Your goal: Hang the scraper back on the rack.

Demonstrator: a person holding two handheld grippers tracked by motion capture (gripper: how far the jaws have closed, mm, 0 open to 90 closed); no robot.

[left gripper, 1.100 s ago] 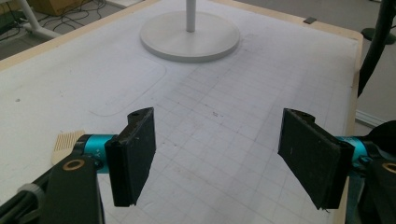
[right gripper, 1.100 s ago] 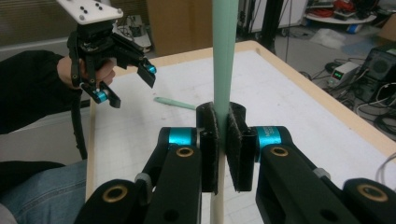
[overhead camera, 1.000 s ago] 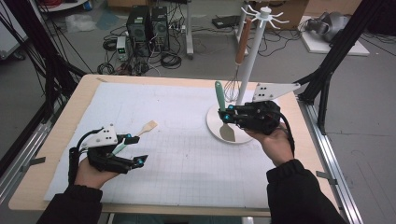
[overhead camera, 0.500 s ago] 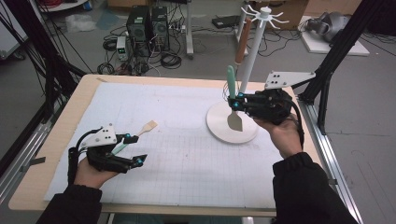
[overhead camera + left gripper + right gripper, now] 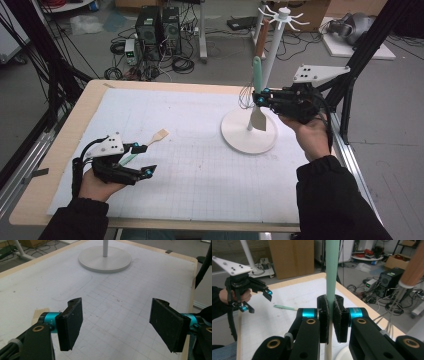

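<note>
Right gripper clamps green-handled spatula upright. Raise handle tip to rack hook above it. Left gripper open, idle.

Whisk — computer towers beyond

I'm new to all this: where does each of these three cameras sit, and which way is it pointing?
High view: fixed above the person's side, looking forward and down on the white gridded mat; both forearms, left gripper and right gripper show.
Left gripper view: rides the left gripper, looking between its open jaws across the mat to the white round-based rack.
Right gripper view: rides the right gripper, looking along jaws clamping the green-handled spatula; the other hand shows farther off.
Shared: the high and left gripper views both show the rack's base.
</note>
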